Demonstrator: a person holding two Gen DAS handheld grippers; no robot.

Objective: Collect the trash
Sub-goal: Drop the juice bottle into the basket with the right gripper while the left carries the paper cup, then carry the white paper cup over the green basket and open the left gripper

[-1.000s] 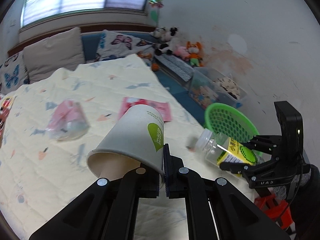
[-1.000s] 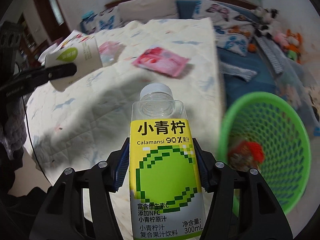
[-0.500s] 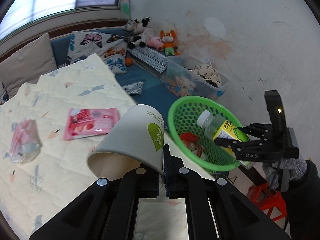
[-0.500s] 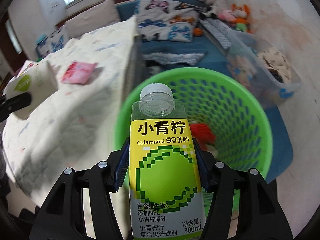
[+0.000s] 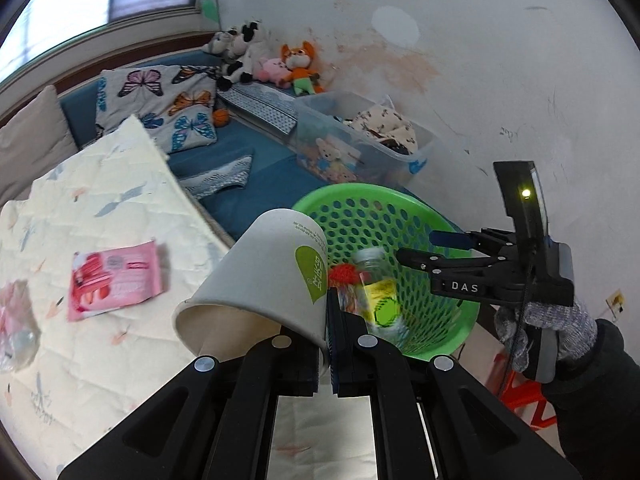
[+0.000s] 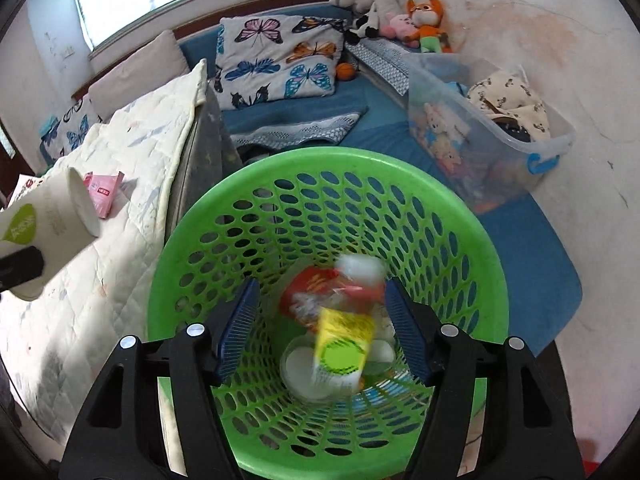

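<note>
My left gripper [image 5: 326, 312] is shut on the rim of a white paper cup [image 5: 256, 280] with a green leaf logo, held tilted beside the green mesh basket [image 5: 452, 220]. The cup also shows in the right wrist view [image 6: 44, 232]. My right gripper [image 6: 320, 320] is open over the basket [image 6: 460, 216], its blue pads apart. The yellow-green juice bottle [image 6: 344, 336] is blurred inside the basket, free of the pads, above red wrapper trash [image 6: 308, 284]. It also shows in the left wrist view [image 5: 378, 288]. My right gripper appears there [image 5: 416, 246] too.
A pink wipes packet [image 5: 114, 280] and a crumpled clear bag [image 5: 14, 320] lie on the cream quilt [image 5: 100, 208]. A clear storage bin [image 6: 496, 128], butterfly pillows [image 6: 280, 60] and plush toys [image 6: 424, 20] sit on the blue mat beyond the basket. A red stool [image 5: 520, 396] stands low right.
My right gripper opened and let go of the juice bottle, which drops into the basket. My left gripper moved right toward the basket with the cup.
</note>
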